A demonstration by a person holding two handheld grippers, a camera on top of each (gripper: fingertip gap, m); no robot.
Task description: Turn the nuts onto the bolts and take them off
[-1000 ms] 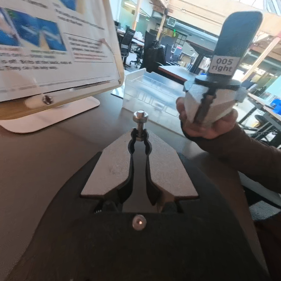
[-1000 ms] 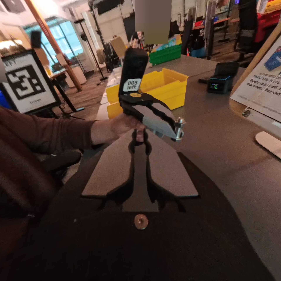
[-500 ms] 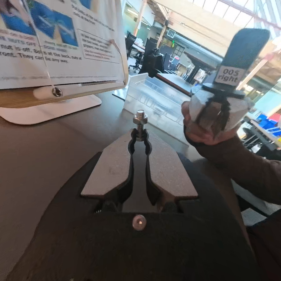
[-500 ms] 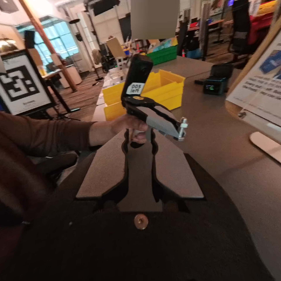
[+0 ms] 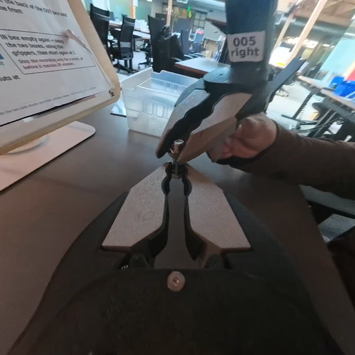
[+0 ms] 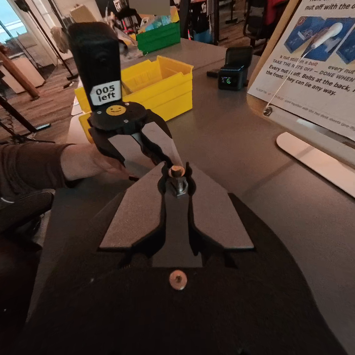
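My left gripper [image 5: 175, 169] is shut on the lower end of a small silver bolt [image 5: 178, 143], which stands upright above the dark table. A silver nut [image 5: 175, 151] sits near the bolt's top. My right gripper [image 5: 172, 156] comes in from the upper right, and its fingertips close around the nut. In the right wrist view, the right gripper [image 6: 176, 167] has the nut [image 6: 179, 187] in its notch, and the bolt [image 6: 175, 171] end faces the camera. The left gripper [image 6: 171, 161] reaches in from the left, held by a hand in a brown sleeve.
An instruction board on a white stand [image 5: 48, 76] stands close on the left, and it also shows in the right wrist view [image 6: 317, 76]. A clear plastic bin [image 5: 153, 107] sits behind the bolt. A yellow bin [image 6: 153, 86] and a small black device [image 6: 230, 76] sit farther off. Both grippers' tips are close together, under 4 cm apart.
The right gripper has moved in from the side onto the bolt, and its jaws have narrowed around the nut. The left gripper still holds the bolt upright.
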